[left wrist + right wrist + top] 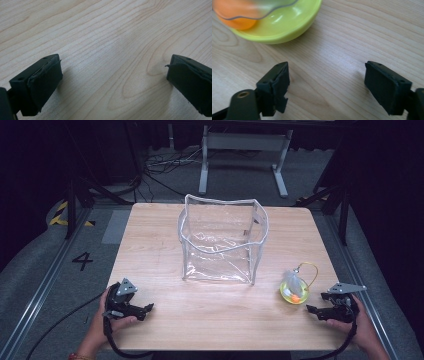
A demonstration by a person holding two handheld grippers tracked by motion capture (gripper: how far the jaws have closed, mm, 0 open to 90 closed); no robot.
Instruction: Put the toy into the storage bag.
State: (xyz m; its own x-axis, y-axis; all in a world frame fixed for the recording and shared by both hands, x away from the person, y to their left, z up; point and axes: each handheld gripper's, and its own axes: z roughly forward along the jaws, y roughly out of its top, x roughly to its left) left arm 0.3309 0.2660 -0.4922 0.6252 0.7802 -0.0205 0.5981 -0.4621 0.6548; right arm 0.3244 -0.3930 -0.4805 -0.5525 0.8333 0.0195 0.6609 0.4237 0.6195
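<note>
1. The toy (294, 289), a small yellow-green dish with an orange ball under a clear wrapping and a thin yellow loop at its top, sits on the table (165, 265) near the front right corner, upright on its round base.
2. It lies just beside the right tongs (311, 309), a little ahead and to their left as the person faces the table; in the right gripper view the dish (284, 25) sits at the upper left, beyond the left jaw and not yet between the two.
3. The right tongs stand wide apart with nothing between them but bare wood, low over the table and pointing inward along its front edge.
4. The toy has no real long axis at the base; its wrapping rises to a peak, and the loop arcs off toward the far right.
5. The clear bag (222, 240) stands open-topped at the middle of the table, well apart from the toy, to the toy's left and farther back.
6. The left tongs (149, 308) rest near the front left corner, jaws also spread with nothing held, well apart from the toy.
7. I judge the right hand (361, 327) far better placed: a short reach forward and left should bring the toy between its jaws.
</note>
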